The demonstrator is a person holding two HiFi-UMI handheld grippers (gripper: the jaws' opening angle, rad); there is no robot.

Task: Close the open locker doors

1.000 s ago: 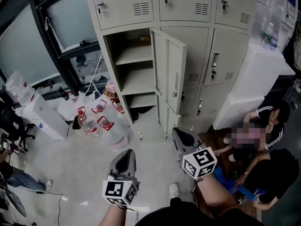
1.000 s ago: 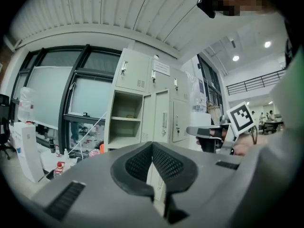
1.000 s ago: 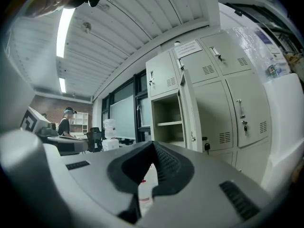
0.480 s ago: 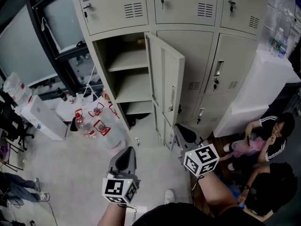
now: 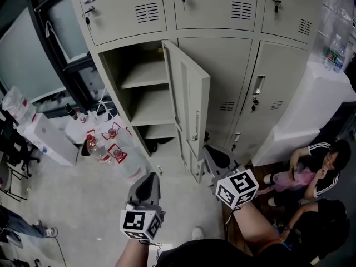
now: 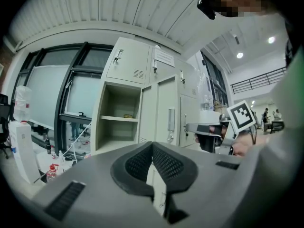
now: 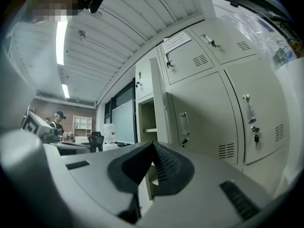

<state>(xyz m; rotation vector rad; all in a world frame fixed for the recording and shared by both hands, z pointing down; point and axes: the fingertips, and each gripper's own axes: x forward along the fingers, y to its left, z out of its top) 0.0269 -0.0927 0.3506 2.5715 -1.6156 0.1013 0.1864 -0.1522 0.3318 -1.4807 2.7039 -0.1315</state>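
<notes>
The locker door point(image 5: 189, 102) stands open, swung out from the cabinet point(image 5: 228, 54) toward the person, baring a compartment with shelves point(image 5: 146, 77) to its left. The left gripper point(image 5: 148, 181) hangs over the floor short of that compartment, its jaws pressed together on nothing. The right gripper point(image 5: 212, 153) sits near the door's lower edge, apart from it, jaws likewise clenched and empty. Water bottles point(image 5: 105, 146) stand on the floor at the left

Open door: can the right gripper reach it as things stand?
Probably yes. The open door swings out close ahead of the right gripper, and nothing shows between them. Its jaws are shut and empty, which should do for a push.
</notes>
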